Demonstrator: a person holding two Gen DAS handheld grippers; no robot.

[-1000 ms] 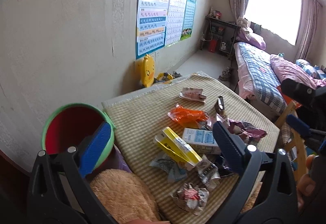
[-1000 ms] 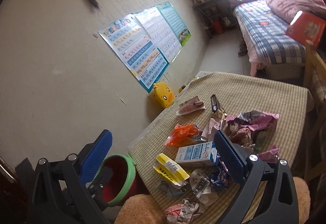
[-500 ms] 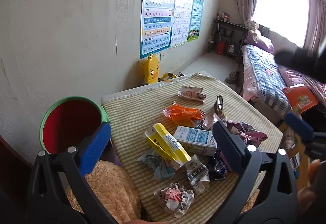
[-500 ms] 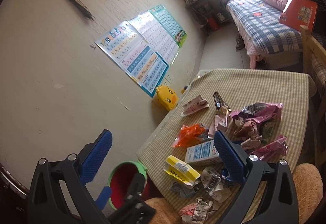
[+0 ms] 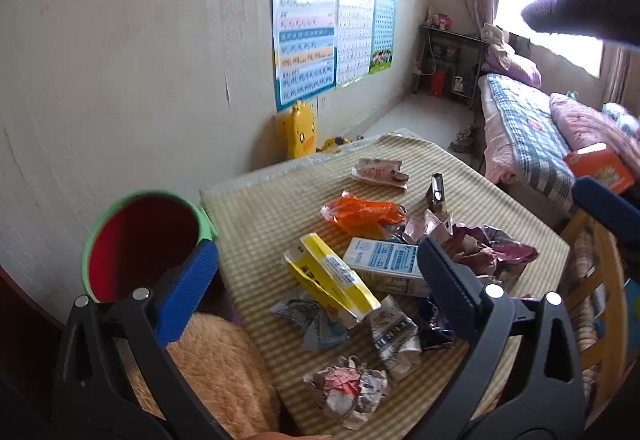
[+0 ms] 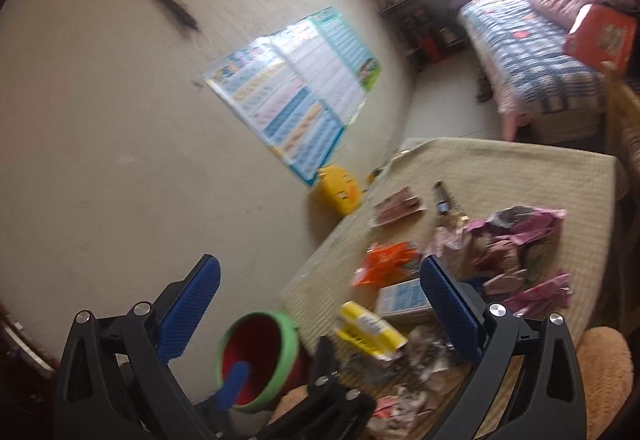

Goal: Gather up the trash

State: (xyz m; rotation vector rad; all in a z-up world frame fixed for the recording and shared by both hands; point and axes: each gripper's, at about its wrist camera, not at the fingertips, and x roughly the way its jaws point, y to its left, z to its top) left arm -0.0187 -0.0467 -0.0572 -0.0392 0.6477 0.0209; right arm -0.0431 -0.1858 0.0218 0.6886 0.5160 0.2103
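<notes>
A heap of trash lies on the checked tablecloth point(image 5: 256, 224): a yellow carton point(image 5: 332, 276), a white and blue carton point(image 5: 384, 260), an orange wrapper point(image 5: 364, 213), purple crumpled foil point(image 5: 492, 248), a pink packet point(image 5: 380, 171) and a crumpled ball point(image 5: 348, 386). A red bin with a green rim point(image 5: 142, 240) stands left of the table. My left gripper point(image 5: 316, 280) is open and empty above the near table edge. My right gripper point(image 6: 320, 308) is open, empty and higher up; the yellow carton point(image 6: 370, 328) and the bin point(image 6: 256, 356) show below it.
A tan furry cushion point(image 5: 212, 372) lies at the near left. A yellow duck toy point(image 5: 300, 131) stands against the wall with posters point(image 5: 320, 47). A bed point(image 5: 532, 135) and a wooden chair point(image 5: 600, 280) are to the right.
My right gripper has risen and tilted, so its view is blurred and the table looks smaller. My left gripper has shifted a little; the bin moved right in its view.
</notes>
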